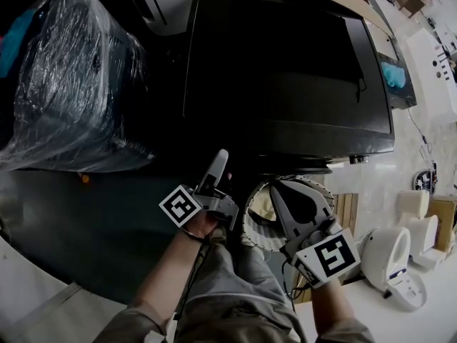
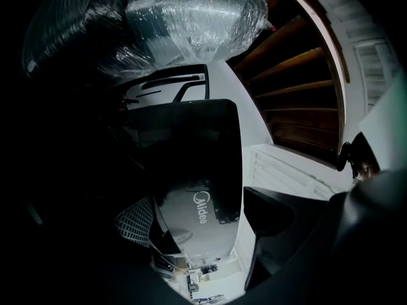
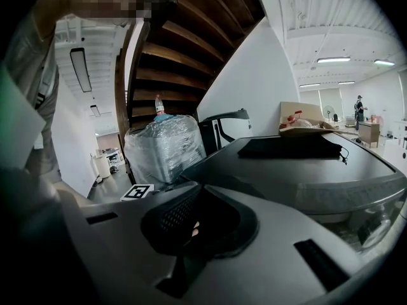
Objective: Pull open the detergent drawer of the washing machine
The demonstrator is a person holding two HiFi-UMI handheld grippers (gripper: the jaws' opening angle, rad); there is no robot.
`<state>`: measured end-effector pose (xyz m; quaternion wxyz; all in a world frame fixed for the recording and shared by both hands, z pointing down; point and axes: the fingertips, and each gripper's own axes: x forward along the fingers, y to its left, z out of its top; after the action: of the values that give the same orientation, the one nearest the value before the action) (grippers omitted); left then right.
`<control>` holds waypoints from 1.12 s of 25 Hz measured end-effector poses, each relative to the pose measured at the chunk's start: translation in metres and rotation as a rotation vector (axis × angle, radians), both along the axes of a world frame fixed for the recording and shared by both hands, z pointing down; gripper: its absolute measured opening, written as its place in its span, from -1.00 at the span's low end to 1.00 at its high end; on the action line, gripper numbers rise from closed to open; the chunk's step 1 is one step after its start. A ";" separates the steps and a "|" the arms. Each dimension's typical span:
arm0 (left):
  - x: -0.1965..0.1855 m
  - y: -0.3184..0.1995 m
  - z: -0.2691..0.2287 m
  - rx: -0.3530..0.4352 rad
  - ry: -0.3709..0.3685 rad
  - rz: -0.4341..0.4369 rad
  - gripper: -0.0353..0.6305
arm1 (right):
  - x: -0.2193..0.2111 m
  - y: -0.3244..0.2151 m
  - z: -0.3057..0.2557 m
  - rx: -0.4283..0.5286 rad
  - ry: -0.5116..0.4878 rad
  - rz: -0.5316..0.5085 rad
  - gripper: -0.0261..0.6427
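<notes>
The dark washing machine [image 1: 285, 63] fills the head view from above, its front edge [image 1: 314, 154] facing me. I cannot pick out the detergent drawer. In the left gripper view a grey panel with a Midea logo [image 2: 202, 207] shows. My left gripper [image 1: 218, 168] hovers just short of the front edge, left of centre. Only one of its jaws shows in its own view, set off to the right, with nothing held. My right gripper [image 1: 277, 191] hangs lower at the right, jaws together and empty. In its own view the washer's top [image 3: 305, 164] lies ahead.
A bulky appliance wrapped in clear plastic [image 1: 68, 84] stands left of the washer. A white mesh basket [image 1: 253, 224] sits on the floor below the grippers. White devices [image 1: 389, 256] lie at the right. A cardboard box [image 3: 302, 122] rests on the washer's far side, under dark stairs [image 3: 172, 56].
</notes>
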<state>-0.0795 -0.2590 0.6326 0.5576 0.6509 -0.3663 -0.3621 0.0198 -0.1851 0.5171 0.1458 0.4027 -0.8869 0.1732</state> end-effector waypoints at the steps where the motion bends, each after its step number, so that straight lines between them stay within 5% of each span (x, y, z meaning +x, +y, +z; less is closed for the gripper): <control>1: 0.002 -0.002 0.000 -0.003 0.012 -0.002 0.41 | 0.001 0.001 0.002 -0.003 0.001 0.000 -0.83; 14: 0.002 0.002 0.002 -0.010 0.015 -0.012 0.41 | 0.006 0.007 0.008 -0.019 0.006 0.005 -0.83; 28: 0.003 0.067 0.003 -0.032 0.019 0.006 0.41 | 0.003 0.037 -0.001 -0.046 0.034 0.007 -0.83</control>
<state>-0.0770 -0.1922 0.6352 0.5726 0.6396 -0.3645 -0.3608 0.0231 -0.1486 0.5161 0.1695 0.4054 -0.8786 0.1872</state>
